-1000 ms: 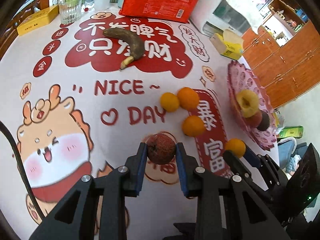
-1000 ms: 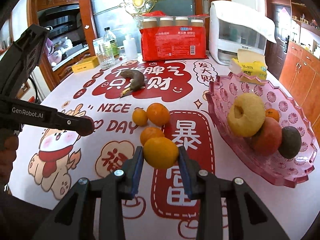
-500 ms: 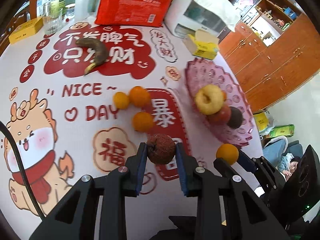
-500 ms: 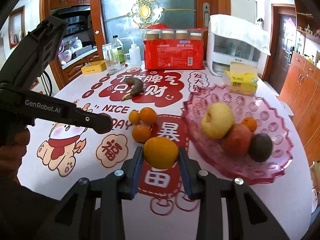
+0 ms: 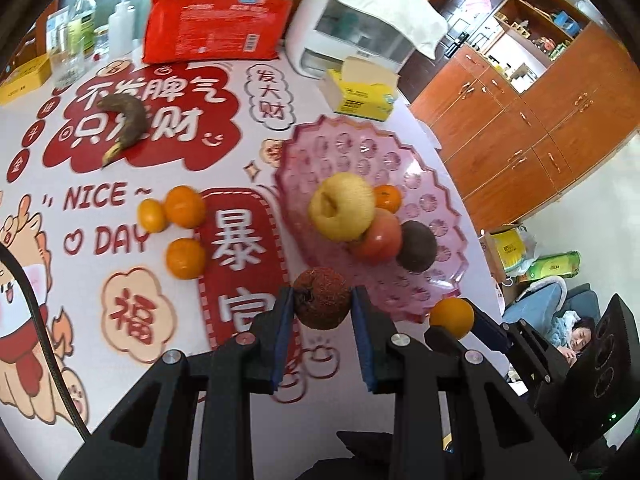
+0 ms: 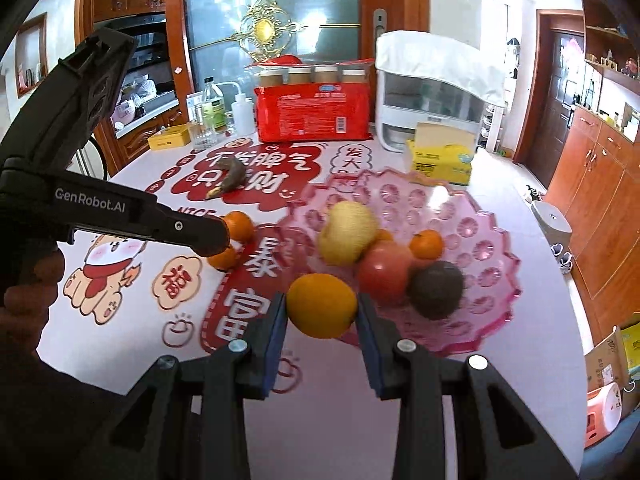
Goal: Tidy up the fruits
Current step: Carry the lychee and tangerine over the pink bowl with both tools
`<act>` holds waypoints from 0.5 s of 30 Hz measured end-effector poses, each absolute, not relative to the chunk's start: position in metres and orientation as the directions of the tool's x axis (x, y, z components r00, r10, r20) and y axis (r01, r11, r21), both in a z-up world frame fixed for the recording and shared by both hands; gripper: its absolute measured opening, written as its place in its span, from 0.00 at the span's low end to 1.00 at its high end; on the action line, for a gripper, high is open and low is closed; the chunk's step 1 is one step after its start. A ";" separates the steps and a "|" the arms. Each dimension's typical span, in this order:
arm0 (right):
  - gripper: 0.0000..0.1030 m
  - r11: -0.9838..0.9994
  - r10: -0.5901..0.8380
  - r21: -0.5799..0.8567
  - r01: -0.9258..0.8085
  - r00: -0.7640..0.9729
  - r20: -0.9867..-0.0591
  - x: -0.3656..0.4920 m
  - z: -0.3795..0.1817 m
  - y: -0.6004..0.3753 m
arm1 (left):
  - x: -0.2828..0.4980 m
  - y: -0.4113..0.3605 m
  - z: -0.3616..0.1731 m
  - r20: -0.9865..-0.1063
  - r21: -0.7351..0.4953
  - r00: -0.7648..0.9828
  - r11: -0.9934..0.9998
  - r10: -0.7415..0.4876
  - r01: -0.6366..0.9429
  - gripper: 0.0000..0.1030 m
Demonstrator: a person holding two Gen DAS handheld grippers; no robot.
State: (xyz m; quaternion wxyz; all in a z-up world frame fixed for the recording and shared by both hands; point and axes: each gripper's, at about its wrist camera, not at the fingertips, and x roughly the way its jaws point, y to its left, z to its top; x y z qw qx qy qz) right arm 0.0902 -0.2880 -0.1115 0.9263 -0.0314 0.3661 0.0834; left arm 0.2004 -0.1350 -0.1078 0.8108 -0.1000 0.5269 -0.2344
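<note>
The left gripper pinched a rough brown fruit at lower centre, just before the pink bowl. The right gripper clamped an orange at that bowl's near rim.

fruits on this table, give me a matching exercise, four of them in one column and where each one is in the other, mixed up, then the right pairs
Things:
1. rough brown fruit
2. large orange
3. dark banana
4. yellow pear

Places:
A. in the pink dish
B. lying on the tablecloth
C. clamped in the right gripper
D. clamped in the left gripper

Pairs: 1-D, 2-C, 3-B, 4-A
</note>
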 end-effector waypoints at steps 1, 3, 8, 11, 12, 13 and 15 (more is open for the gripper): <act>0.34 0.984 0.131 0.003 -0.177 0.717 -0.685 0.091 -0.112 -0.294 | 0.200 -0.141 -0.108 -0.806 -0.409 0.337 0.869 -0.487 0.279 0.26; 0.34 0.984 0.133 0.004 -0.179 0.715 -0.686 0.091 -0.113 -0.304 | 0.199 -0.154 -0.108 -0.804 -0.406 0.341 0.869 -0.487 0.283 0.26; 0.34 0.982 0.140 0.004 -0.190 0.709 -0.691 0.094 -0.115 -0.329 | 0.202 -0.180 -0.111 -0.803 -0.408 0.344 0.870 -0.487 0.278 0.26; 0.34 0.980 0.149 0.010 -0.199 0.697 -0.702 0.098 -0.117 -0.342 | 0.202 -0.192 -0.113 -0.802 -0.411 0.345 0.870 -0.487 0.274 0.26; 0.34 0.979 0.152 0.014 -0.202 0.690 -0.708 0.100 -0.118 -0.346 | 0.202 -0.196 -0.113 -0.802 -0.411 0.345 0.870 -0.488 0.273 0.27; 0.34 0.978 0.158 0.020 -0.206 0.681 -0.715 0.103 -0.120 -0.350 | 0.202 -0.201 -0.113 -0.803 -0.410 0.345 0.870 -0.486 0.273 0.26; 0.34 0.976 0.168 0.028 -0.214 0.671 -0.722 0.107 -0.122 -0.356 | 0.201 -0.207 -0.114 -0.806 -0.401 0.346 0.873 -0.480 0.276 0.26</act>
